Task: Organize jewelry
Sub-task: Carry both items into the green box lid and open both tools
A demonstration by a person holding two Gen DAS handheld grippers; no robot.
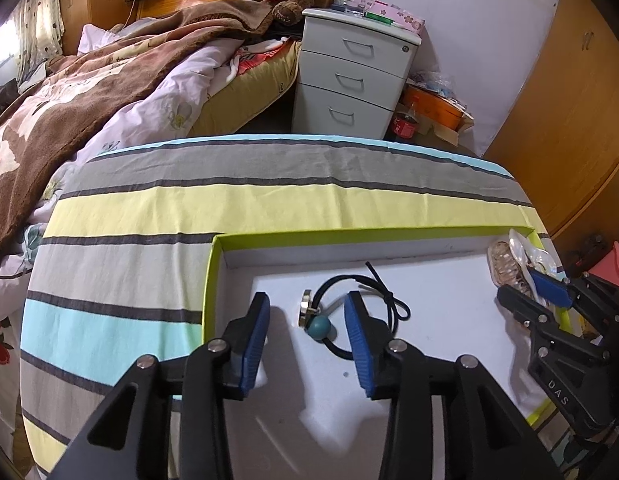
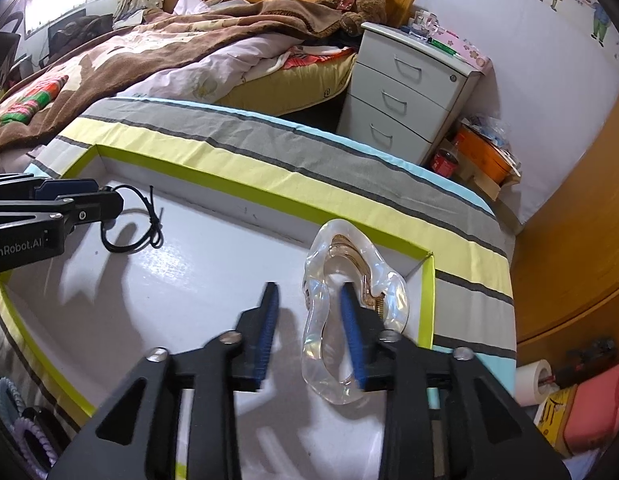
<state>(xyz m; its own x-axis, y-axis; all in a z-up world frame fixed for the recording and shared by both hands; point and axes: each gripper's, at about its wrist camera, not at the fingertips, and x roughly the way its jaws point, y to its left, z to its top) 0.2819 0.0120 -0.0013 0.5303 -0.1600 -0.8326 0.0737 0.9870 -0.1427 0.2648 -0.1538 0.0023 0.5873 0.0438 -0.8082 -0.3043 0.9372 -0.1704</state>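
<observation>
- The left gripper hovered low over the left half of the shallow green-rimmed box, which sat on a striped cloth covering the surface. Its jaws stood apart, holding nothing.
- Between those jaws lay the black cord bracelet, with a teal bead and a small gold charm at its near-left part, resting on the white floor of the box toward the far-left corner. The knotted ends trailed off toward the right.
- To do this step well, I judged the left gripper should come straight down around the bead and charm, the stiffest part, and close gently; pinching only the thin cord risks it slipping out.
- Further right, the clear plastic hair claw lay near the far-right corner of the box, close to the right rim.
- The right gripper had its jaws apart around one side of the claw: the right pad sat inside the claw's loop and the left pad outside it. Whether the pads were touching the plastic I could not tell.
- The claw looked smooth and glossy, so a grip across the thick curved bar, closed slowly, seemed safest; a hasty squeeze could make it skid toward the rim.
</observation>
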